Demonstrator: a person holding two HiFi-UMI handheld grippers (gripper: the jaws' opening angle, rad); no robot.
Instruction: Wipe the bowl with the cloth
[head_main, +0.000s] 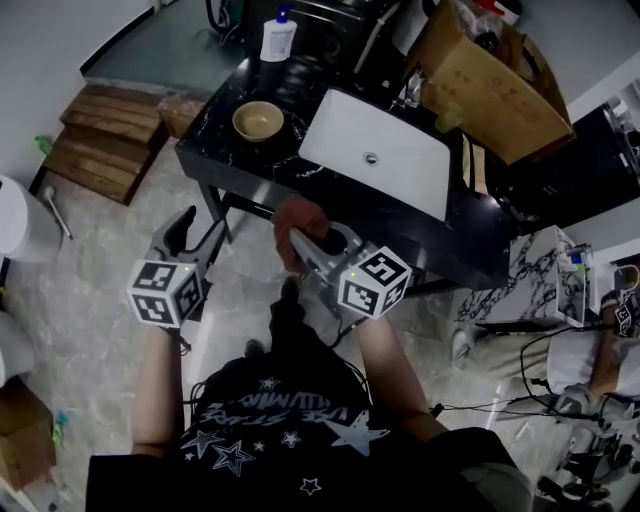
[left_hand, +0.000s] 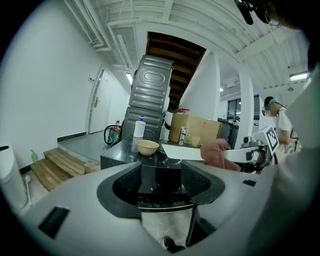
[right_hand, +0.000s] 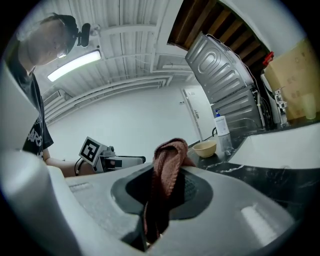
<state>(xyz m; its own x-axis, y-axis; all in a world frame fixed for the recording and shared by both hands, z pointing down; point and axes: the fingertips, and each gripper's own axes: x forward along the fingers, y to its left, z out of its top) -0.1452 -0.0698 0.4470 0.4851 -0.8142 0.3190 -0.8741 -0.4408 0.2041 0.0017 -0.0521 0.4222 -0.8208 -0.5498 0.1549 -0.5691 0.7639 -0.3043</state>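
Note:
A tan bowl stands on the left end of the black marble counter; it also shows in the left gripper view as the bowl and in the right gripper view as the bowl. My right gripper is shut on a reddish-brown cloth, which bunches up between its jaws as the cloth. It hovers in front of the counter's near edge. My left gripper is open and empty, left of the right one and short of the counter. Between its jaws only the counter shows.
A white sink lies in the counter right of the bowl. A soap bottle stands behind the bowl and a cardboard box behind the sink. Wooden steps lie on the floor at left.

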